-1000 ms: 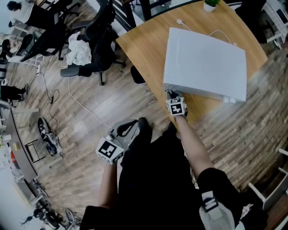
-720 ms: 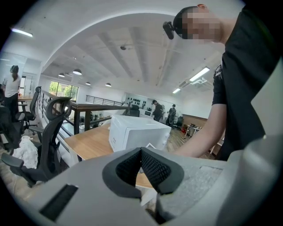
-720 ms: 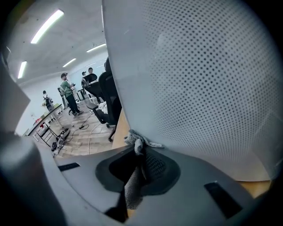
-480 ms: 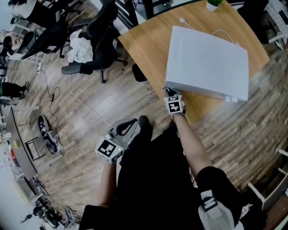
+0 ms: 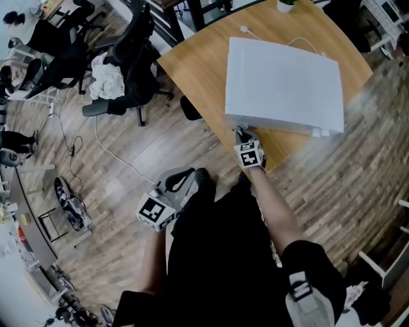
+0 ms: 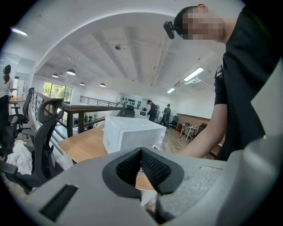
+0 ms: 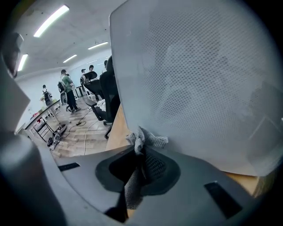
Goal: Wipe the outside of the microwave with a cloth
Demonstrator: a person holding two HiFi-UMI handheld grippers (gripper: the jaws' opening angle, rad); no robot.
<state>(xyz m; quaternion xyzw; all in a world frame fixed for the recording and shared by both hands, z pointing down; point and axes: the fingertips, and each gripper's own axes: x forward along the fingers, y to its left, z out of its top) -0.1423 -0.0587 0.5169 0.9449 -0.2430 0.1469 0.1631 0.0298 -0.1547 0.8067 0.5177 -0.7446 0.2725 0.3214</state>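
Observation:
A white microwave (image 5: 284, 86) stands on a round wooden table (image 5: 192, 64). My right gripper (image 5: 242, 133) is at the lower left corner of its front face, shut on a grey mesh cloth (image 7: 144, 140). In the right gripper view the cloth's bunched tip touches the microwave's perforated front (image 7: 199, 79), which fills most of the picture. My left gripper (image 5: 187, 177) hangs low beside the person's leg over the floor, well short of the table. Its jaws meet with nothing between them (image 6: 141, 165), and the microwave (image 6: 132, 134) shows beyond them.
Black office chairs (image 5: 137, 57) stand left of the table, one with a white cloth heap (image 5: 105, 76). A cable (image 5: 115, 153) and shoes (image 5: 70, 204) lie on the wooden floor. A white cord (image 5: 300, 41) and a small plant (image 5: 285, 5) sit behind the microwave. People stand far off.
My right gripper with the cloth has slid a little to the right along the microwave's lower front edge. The left gripper has stayed where it was.

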